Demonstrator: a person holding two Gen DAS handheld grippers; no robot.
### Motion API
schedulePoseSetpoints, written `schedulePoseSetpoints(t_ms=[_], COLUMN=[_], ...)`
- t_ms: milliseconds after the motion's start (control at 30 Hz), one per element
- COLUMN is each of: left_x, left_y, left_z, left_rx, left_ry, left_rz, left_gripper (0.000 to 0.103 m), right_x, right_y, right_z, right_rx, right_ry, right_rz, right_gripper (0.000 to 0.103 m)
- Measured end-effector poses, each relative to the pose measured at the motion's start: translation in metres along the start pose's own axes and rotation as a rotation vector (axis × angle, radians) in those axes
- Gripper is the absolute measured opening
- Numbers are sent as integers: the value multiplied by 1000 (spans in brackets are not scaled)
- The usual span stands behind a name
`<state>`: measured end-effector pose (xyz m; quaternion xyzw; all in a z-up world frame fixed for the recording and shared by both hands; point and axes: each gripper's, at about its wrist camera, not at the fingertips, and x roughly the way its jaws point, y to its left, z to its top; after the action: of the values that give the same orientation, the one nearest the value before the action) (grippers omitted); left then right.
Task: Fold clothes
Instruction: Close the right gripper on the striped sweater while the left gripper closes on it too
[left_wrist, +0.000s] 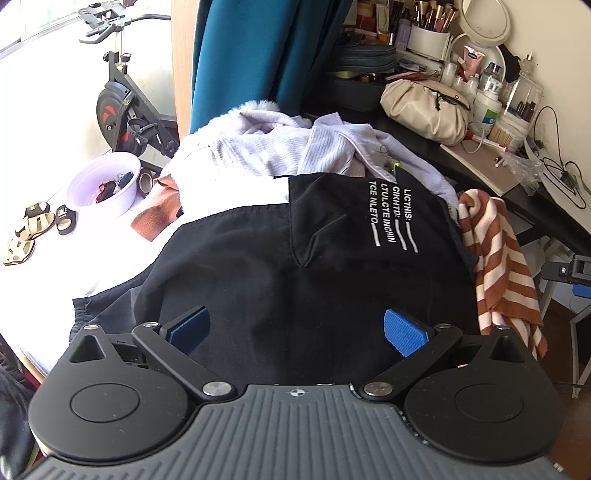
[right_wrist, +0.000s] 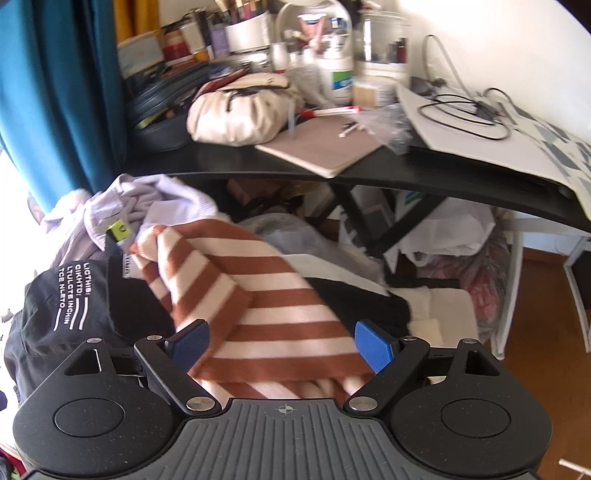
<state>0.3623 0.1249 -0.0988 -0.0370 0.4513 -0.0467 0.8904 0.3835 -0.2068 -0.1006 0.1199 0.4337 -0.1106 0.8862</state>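
While our left gripper (left_wrist: 297, 330) gapes empty above the rumpled black garment (left_wrist: 295, 266), our right gripper (right_wrist: 281, 346) stands wide, unclamped, over the striped cloth (right_wrist: 266, 314) draping the pile's edge.

Black tool (left_wrist: 297, 330), blue ribbed pads (left_wrist: 404, 332)

Through the left wrist camera I saw a black garment (left_wrist: 280, 266) spread nearly flat in front of me, white lettering (left_wrist: 391, 214) stitched in four lines near its far right corner and one layer folded over into a pointed flap at its middle. Beyond it a pale lilac garment (left_wrist: 258, 147) lay crumpled in a heap, touching the black one's far edge. A rust-and-cream striped knit (right_wrist: 258, 306) lay rumpled to the right of the black garment, overlapping its right edge and drooping off that side.
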Motion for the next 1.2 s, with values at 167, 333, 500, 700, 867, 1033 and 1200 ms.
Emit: schedulePoseSetpoints(t_ms=[167,333,500,700,867,1033,1200], left_x=[18,32,42,50,59,59,55], left_y=[10,14,11,-9,-37,-73,-105], left_z=[1,-6,-11,-9,-11,-20,-32], left_rx=[14,8,24,96,170,272,313], left_ry=[36,82,122,131,163,162,181], left_rz=[-4,-8,-18,-56,-98,-129,-136], left_gripper=[102,102,102,102,102,102,102], right_x=[32,59,59,23,-8,-13,-5], right_y=[31,56,49,1,-60,-123,-154], right_z=[8,12,14,9,-16,-69,-112], right_rx=[-47,-106,-115,14,151,260,261], right_ry=[34,68,60,-8,-20,106,213], right_rz=[12,-16,-16,-26,-112,-258,-277], right_gripper=[83,78,18,15,15,7,7])
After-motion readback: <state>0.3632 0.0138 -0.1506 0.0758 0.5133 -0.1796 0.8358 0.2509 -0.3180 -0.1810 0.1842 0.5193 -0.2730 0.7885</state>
